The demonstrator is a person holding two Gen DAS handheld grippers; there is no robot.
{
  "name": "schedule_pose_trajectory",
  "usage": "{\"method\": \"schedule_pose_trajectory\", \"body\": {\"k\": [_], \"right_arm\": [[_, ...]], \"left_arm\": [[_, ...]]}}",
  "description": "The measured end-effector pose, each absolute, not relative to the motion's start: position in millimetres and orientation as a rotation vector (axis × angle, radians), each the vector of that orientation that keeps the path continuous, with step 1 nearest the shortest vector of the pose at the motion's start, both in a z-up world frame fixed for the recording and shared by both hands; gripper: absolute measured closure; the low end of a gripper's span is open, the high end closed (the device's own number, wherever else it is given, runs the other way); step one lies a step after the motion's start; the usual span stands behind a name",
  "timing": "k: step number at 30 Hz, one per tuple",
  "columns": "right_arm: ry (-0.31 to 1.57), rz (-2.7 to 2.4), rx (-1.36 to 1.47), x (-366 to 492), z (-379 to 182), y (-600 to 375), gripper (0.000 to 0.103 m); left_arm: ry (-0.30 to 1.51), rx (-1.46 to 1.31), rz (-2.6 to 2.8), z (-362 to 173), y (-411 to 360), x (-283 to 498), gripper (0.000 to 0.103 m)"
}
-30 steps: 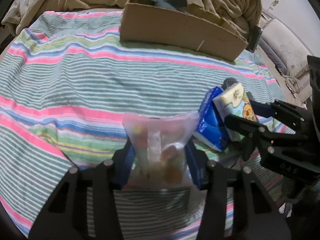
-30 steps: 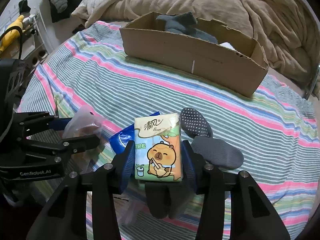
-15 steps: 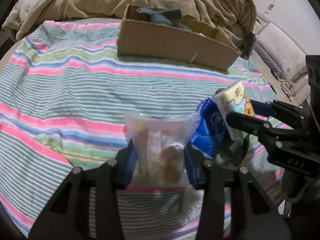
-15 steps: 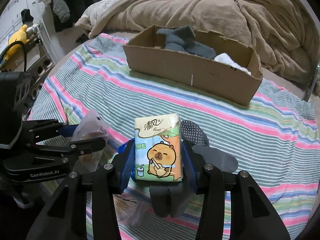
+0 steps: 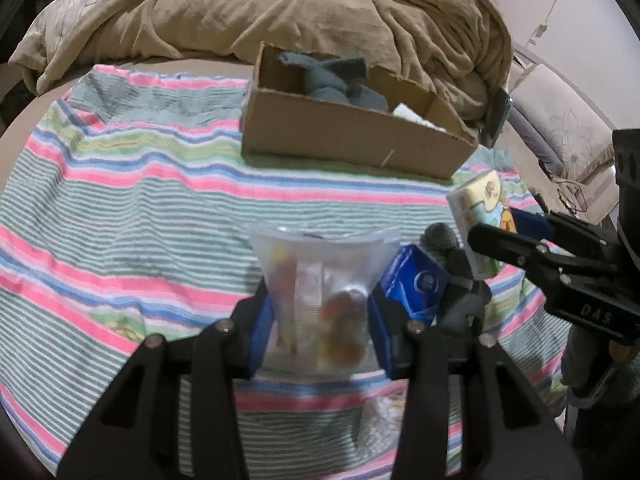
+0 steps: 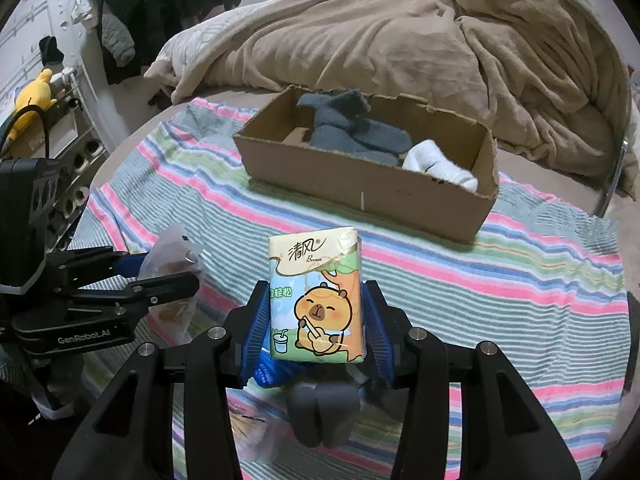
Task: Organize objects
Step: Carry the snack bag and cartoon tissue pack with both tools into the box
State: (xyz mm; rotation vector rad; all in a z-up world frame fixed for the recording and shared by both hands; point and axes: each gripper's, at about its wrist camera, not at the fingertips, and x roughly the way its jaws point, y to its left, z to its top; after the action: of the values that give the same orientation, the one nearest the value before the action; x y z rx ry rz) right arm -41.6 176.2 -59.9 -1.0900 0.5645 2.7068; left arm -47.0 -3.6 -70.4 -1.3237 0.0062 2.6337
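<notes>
Both grippers ride higher above the striped sheet (image 6: pixel 500 280) than a second ago, so I now see into the cardboard box (image 6: pixel 360 188) at the far side. My left gripper (image 5: pixel 320 316) has just narrowed its jaws a little and clamps a clear plastic bag of small snacks (image 5: pixel 320 280) between its blue pads. My right gripper (image 6: pixel 316 320) grips an upright tissue pack (image 6: pixel 316 296) printed with a cartoon capybara. Under it on the near sheet lie a blue packet (image 5: pixel 416 288) and a dark grey sock (image 6: pixel 320 412). Grey socks (image 6: pixel 352 132) and a white sock (image 6: pixel 440 166) fill the box, with a tan blanket (image 6: pixel 400 48) heaped behind.
</notes>
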Motion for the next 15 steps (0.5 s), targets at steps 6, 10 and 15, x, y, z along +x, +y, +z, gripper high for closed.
{"method": "schedule_pose_trajectory", "body": {"k": [6,10,15], "right_arm": [[0.562,2.702,-1.053,-42,-50,188,0.054],[0.565,2.698,-1.028,-43,-45,198,0.054],[0.563,2.695,-1.005,-46,-40,209,0.054]], "left_arm": [[-0.008,-1.298,2.647,-60,-4,-55,0.059],[-0.004,-1.265,2.661,-50,-3,-61,0.059],[0.002,-1.237,2.673,-40,-3,-70,0.059]]}}
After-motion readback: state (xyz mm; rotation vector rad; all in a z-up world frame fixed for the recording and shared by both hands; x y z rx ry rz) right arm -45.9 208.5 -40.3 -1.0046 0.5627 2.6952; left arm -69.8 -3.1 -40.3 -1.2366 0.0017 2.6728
